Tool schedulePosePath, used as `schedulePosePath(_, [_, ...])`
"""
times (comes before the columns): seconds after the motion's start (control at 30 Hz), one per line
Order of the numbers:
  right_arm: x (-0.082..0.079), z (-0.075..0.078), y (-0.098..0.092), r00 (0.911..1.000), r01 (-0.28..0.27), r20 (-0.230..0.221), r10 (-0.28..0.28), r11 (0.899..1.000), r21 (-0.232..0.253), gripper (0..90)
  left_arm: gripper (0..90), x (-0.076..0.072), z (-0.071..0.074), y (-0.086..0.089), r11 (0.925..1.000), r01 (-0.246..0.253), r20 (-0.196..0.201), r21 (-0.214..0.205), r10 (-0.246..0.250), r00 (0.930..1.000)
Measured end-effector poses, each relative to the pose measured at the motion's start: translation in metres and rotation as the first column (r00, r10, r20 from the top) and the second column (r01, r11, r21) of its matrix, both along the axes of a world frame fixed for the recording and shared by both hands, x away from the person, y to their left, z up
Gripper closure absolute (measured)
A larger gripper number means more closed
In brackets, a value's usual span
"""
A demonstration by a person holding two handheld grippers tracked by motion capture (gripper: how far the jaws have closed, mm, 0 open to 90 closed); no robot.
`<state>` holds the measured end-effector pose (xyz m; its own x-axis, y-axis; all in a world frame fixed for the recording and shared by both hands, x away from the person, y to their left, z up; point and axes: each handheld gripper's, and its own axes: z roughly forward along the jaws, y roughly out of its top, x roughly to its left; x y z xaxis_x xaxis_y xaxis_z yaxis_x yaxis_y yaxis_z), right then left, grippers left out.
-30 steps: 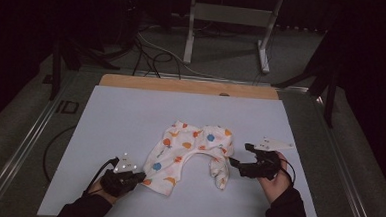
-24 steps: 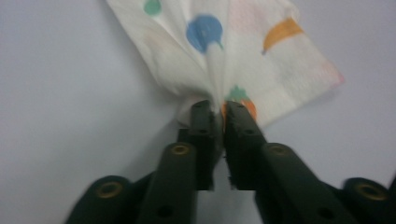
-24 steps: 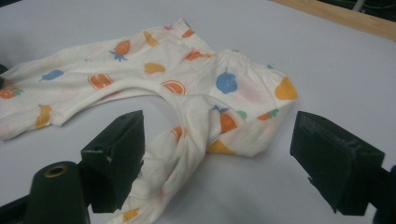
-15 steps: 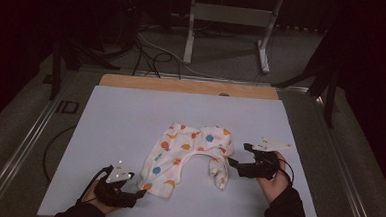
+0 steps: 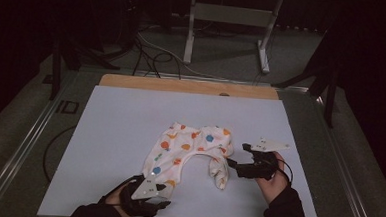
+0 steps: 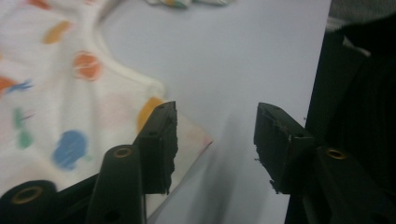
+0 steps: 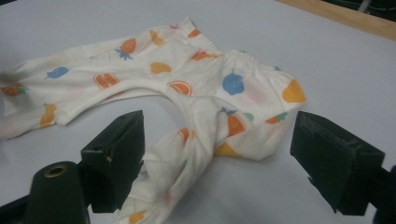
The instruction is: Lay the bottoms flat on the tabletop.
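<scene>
Baby pants (image 5: 191, 151) lie mid-mat, both grippers open, nothing held

High view: left gripper (image 5: 162, 196) just off the cuff, right gripper (image 5: 233, 163) beside the crumpled leg. Left gripper view: jaws have just been closing, corner beside one jaw, likely a missed pinch. Right gripper view: twisted leg (image 7: 187, 154) between wide jaws, may bunch

Fruit-print baby trousers (image 7: 187, 88) spread on white table (image 7: 355, 79), crumpled leg between wide-apart black jaws, unpinched

Black grippers (image 5: 148, 199), grey triangular plates, brass screws, dark sleeves (image 5: 288, 213).
</scene>
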<state>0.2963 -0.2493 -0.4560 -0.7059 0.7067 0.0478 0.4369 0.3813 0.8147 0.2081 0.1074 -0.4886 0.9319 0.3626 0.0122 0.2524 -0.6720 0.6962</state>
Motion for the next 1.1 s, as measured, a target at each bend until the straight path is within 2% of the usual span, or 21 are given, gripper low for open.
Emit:
schedulePosePath(0.07, [0.000,0.000,0.000,1.0000,0.002,-0.001,-0.002,1.000,0.000,18.1,53.5,0.003,-0.005,-0.006,0.9991,0.023,0.002,0.036,-0.023,0.9997])
schedulePosePath(0.1, [0.000,0.000,0.000,1.0000,0.002,-0.001,-0.002,1.000,0.000,18.1,53.9,0.003,-0.005,-0.006,0.9991,0.023,0.002,0.036,-0.023,0.9997])
schedulePosePath(0.13, [0.000,0.000,0.000,1.0000,0.001,0.001,-0.001,1.000,0.002,18.1,53.9,0.007,-0.011,-0.011,0.9973,0.032,-0.008,0.066,-0.032,0.9995])
schedulePosePath(0.17, [0.000,0.000,0.000,1.0000,0.000,-0.001,0.000,1.000,-0.002,18.1,56.0,0.008,-0.014,-0.013,0.9955,0.036,-0.002,0.088,-0.036,0.9993])
schedulePosePath(0.2, [0.000,0.000,0.000,1.0000,-0.001,-0.002,0.001,1.000,0.001,18.1,57.3,0.011,-0.016,-0.013,0.9941,0.025,-0.002,0.106,-0.025,0.9997])
schedulePosePath(0.23, [0.000,0.000,0.000,1.0000,0.002,-0.003,-0.002,1.000,0.003,18.2,59.9,0.013,-0.019,-0.013,0.9931,0.017,0.001,0.116,-0.017,0.9999])
schedulePosePath(0.3, [0.000,0.000,0.000,1.0000,0.000,-0.001,0.000,1.000,-0.001,18.2,65.2,0.016,-0.020,-0.012,0.9939,-0.007,0.004,0.110,0.007,1.0000])
schedulePosePath(0.33, [0.000,0.000,0.000,1.0000,0.001,-0.002,-0.001,1.000,-0.001,18.2,71.9,0.018,-0.019,-0.010,0.9937,-0.015,-0.003,0.111,0.015,0.9999])
schedulePosePath(0.4, [0.000,0.000,-0.001,1.0000,0.003,-0.003,-0.003,1.000,0.000,18.2,83.4,0.021,-0.017,-0.008,0.9953,-0.038,-0.014,0.089,0.039,0.9991])
schedulePosePath(0.43, [0.000,0.000,-0.001,1.0000,0.001,-0.005,-0.001,1.000,-0.001,18.3,86.1,0.022,-0.016,-0.008,0.9965,-0.046,-0.021,0.070,0.048,0.9986])
schedulePosePath(0.5, [0.000,-0.001,0.000,1.0000,0.000,-0.006,0.000,1.000,-0.003,18.3,87.0,0.023,-0.013,-0.006,0.9973,-0.062,-0.019,0.039,0.062,0.9979])
schedulePosePath(0.57, [0.000,0.000,0.000,1.0000,-0.001,-0.005,0.001,1.000,-0.001,18.2,87.2,0.024,-0.008,-0.004,0.9965,-0.082,-0.037,-0.019,0.081,0.9960])
schedulePosePath(0.63, [0.000,0.000,0.000,1.0000,-0.001,-0.001,0.001,1.000,-0.004,18.3,87.3,0.025,-0.003,-0.002,0.9917,-0.108,-0.047,-0.069,0.105,0.9934])
schedulePosePath(0.73, [0.000,0.001,-0.001,1.0000,0.000,-0.001,0.000,1.000,0.005,18.3,87.3,0.027,0.002,0.000,0.9760,-0.139,-0.104,-0.168,0.122,0.9870])
schedulePosePath(0.8, [0.000,0.001,0.000,1.0000,-0.001,-0.002,0.001,1.000,-0.004,18.3,87.2,0.025,0.005,-0.002,0.9721,-0.136,-0.105,-0.191,0.118,0.9875])
schedulePosePath(0.9, [0.000,0.001,0.000,1.0000,-0.002,-0.003,0.002,1.000,-0.003,18.3,86.8,0.022,0.005,-0.005,0.9770,-0.120,-0.092,-0.176,0.105,0.9903])
schedulePosePath(0.93, [0.000,0.001,0.000,1.0000,-0.004,-0.001,0.004,1.000,-0.001,18.3,85.8,0.022,0.003,-0.004,0.9825,-0.113,-0.079,-0.148,0.102,0.9916])
schedulePosePath(0.97, [0.000,0.001,0.000,1.0000,-0.004,-0.001,0.004,1.000,-0.004,18.3,83.0,0.021,0.000,-0.004,0.9842,-0.126,-0.071,-0.125,0.117,0.9906])
schedulePosePath(1.0, [-0.001,0.001,-0.001,1.0000,-0.002,-0.001,0.002,1.000,-0.003,18.3,82.4,0.022,-0.003,-0.001,0.9880,-0.118,-0.070,-0.100,0.111,0.9913])
schedulePosePath(1.1, [-0.001,0.002,-0.002,1.0000,-0.003,0.000,0.003,1.000,0.000,18.3,82.5,0.024,-0.013,0.005,0.9894,-0.133,-0.084,-0.059,0.128,0.9883])
